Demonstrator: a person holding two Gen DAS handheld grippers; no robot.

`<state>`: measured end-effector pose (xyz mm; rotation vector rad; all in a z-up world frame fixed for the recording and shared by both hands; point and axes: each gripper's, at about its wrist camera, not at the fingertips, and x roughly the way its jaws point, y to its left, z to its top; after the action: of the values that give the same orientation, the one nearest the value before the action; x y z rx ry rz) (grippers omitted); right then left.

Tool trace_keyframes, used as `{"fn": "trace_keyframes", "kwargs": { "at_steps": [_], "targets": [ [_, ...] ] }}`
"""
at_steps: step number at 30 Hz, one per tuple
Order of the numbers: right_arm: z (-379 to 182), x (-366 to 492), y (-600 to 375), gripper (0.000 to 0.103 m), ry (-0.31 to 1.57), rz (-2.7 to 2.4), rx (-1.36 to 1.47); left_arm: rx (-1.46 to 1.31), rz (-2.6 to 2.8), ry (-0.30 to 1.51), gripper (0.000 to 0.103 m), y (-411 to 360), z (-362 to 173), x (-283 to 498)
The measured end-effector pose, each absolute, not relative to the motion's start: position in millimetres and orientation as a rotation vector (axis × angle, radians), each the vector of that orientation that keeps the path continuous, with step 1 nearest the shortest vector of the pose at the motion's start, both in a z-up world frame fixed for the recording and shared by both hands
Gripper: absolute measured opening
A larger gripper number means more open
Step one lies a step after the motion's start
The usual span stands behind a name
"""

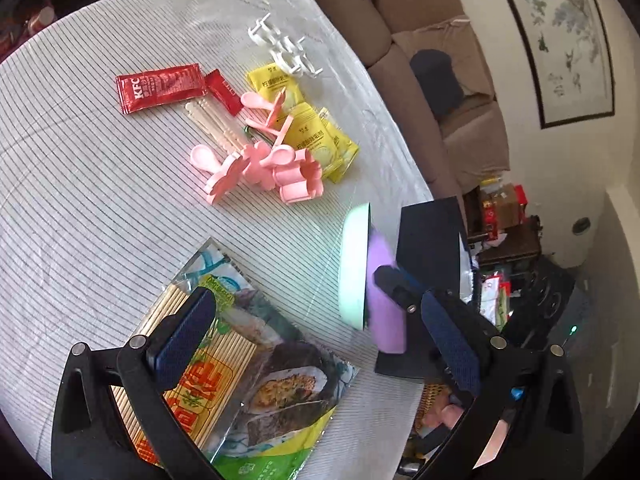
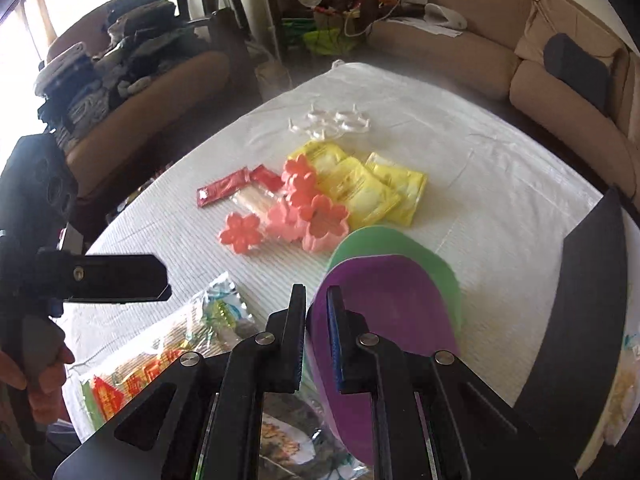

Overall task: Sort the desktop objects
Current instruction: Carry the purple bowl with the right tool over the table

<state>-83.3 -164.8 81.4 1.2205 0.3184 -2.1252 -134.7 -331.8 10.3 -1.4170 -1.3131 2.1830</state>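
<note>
My right gripper (image 2: 318,344) is shut on the rim of a purple plate (image 2: 384,320), with a green plate (image 2: 420,256) stacked under it, both held tilted above the table. In the left wrist view the green plate (image 1: 354,264) and purple plate (image 1: 386,304) stand on edge, with the right gripper's fingers (image 1: 394,280) on them. My left gripper (image 1: 320,344) is open and empty above a sushi mat packet (image 1: 224,364). Pink flower moulds (image 1: 256,168), yellow sachets (image 1: 316,128), red ketchup sachets (image 1: 160,88) and white hooks (image 1: 280,44) lie in a heap at the table's middle.
The table has a white striped cloth (image 1: 80,200). A dark flat board (image 2: 592,308) stands at the table's right edge. A brown sofa (image 2: 480,52) runs behind the table, and a chair piled with clothes (image 2: 120,60) stands at the left.
</note>
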Motion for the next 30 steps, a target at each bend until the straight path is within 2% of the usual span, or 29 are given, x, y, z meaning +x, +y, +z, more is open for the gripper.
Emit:
{"fn": "trace_keyframes", "kwargs": {
  "at_steps": [5,11,15,17,18,19,21,24,25,26,27,28,29,30],
  "targets": [
    [75.6,-53.2,-170.5,0.01,0.433,-2.063,1.193,-1.462,2.257,-1.141,0.103,-320.7,16.8,-145.8],
    [63.9,-20.4,-141.8,0.01,0.549,-1.939,1.311,-1.502,2.192,-1.068,0.103,-297.4,9.1,-154.9],
    [59.6,-15.5,-113.2,0.01,0.484,-2.009,1.351,-1.533,2.205,-0.974,0.103,-277.7,5.8,-158.6],
    [67.5,-24.7,-95.2,0.012,0.323,-2.11,1.347,-1.554,2.233,-0.913,0.103,-269.4,4.7,-158.3],
    [72.0,-31.1,-84.6,0.023,0.21,-2.165,1.345,-1.579,2.263,-0.859,0.103,-264.8,3.7,-158.4],
    [74.5,-38.8,-74.3,0.047,0.102,-2.225,1.352,-1.609,2.295,-0.807,0.103,-261.0,2.3,-158.3],
    [69.2,-53.9,-62.2,0.074,-0.038,-2.304,1.405,-1.639,2.337,-0.739,0.103,-256.0,0.3,-158.5],
    [47.6,-72.6,-60.5,0.074,-0.123,-2.342,1.485,-1.677,2.346,-0.65,0.101,-248.9,-4.3,-159.2],
    [40.1,-77.1,-62.0,0.071,-0.123,-2.347,1.511,-1.678,2.342,-0.627,0.097,-246.5,-5.5,-158.5],
    [33.1,-79.9,-61.5,0.064,-0.141,-2.337,1.526,-1.682,2.334,-0.611,0.078,-244.8,-7.1,-157.9],
    [28.2,-83.3,-60.6,0.031,-0.164,-2.326,1.529,-1.686,2.32,-0.605,0.053,-244.0,-8.8,-157.0],
    [23.8,-83.9,-58.9,0.014,-0.18,-2.333,1.527,-1.688,2.308,-0.6,0.042,-243.1,-10.7,-156.0],
    [21.3,-83.1,-56.6,0.013,-0.196,-2.327,1.508,-1.692,2.294,-0.586,0.033,-242.0,-12.6,-155.7],
    [20.3,-80.5,-55.2,0.012,-0.213,-2.315,1.499,-1.693,2.278,-0.573,0.033,-240.0,-14.1,-155.0]
  ]
}}
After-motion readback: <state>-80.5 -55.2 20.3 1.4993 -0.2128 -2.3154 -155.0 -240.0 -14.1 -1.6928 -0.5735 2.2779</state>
